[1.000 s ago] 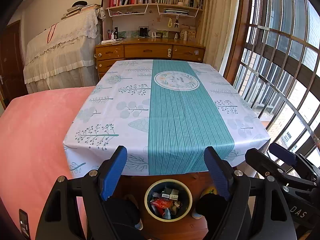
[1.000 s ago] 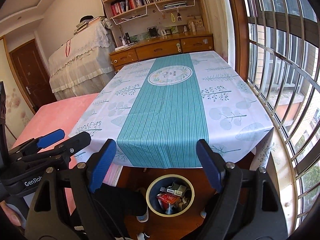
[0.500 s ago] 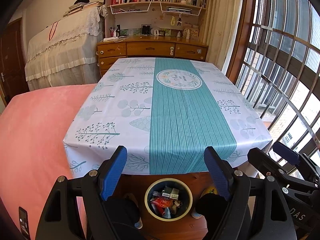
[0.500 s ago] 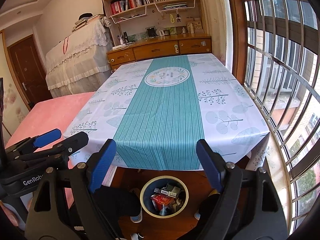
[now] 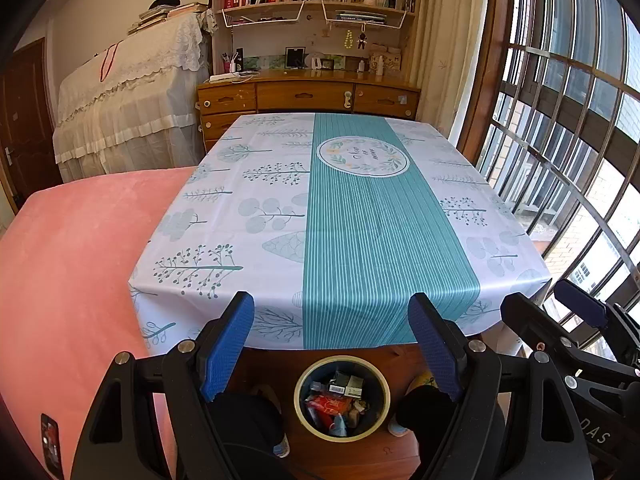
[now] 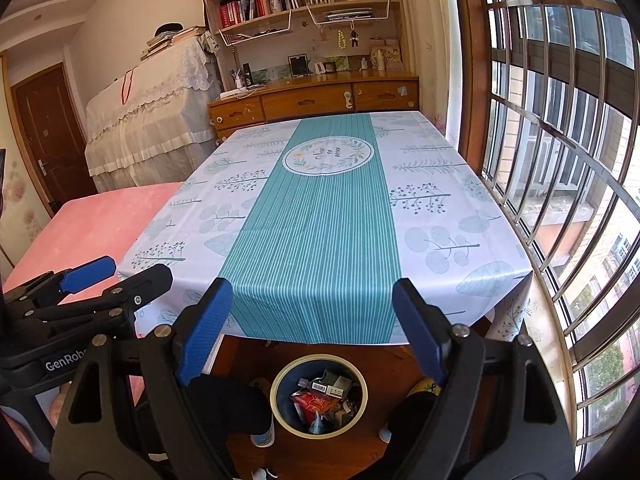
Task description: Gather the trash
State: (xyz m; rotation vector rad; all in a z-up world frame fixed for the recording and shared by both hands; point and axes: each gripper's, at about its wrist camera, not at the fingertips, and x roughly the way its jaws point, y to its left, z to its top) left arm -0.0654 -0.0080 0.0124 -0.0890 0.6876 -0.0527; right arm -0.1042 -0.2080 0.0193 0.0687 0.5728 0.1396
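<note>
A round bin [image 5: 297, 398] with a yellowish rim stands on the wooden floor below the near edge of the table [image 5: 384, 240]. It holds several pieces of trash, among them a red wrapper [image 5: 326, 404] and a small dark box [image 5: 348, 384]. My left gripper [image 5: 331, 344] hangs above the bin, open, with nothing between its blue pads. My right gripper [image 6: 312, 328] is open too, also over the bin [image 6: 273, 396], beside the left one. Each shows in the other's view: the right gripper [image 5: 580, 312] and the left gripper [image 6: 88, 276]. The patterned tablecloth [image 6: 312, 240] carries no objects.
A pink bed or sofa [image 5: 72, 260] borders the table on the left and a barred window [image 5: 560, 140] runs along the right. A wooden dresser [image 5: 308, 96] and bookshelves stand behind. A person's dark-socked feet [image 5: 424, 408] rest either side of the bin.
</note>
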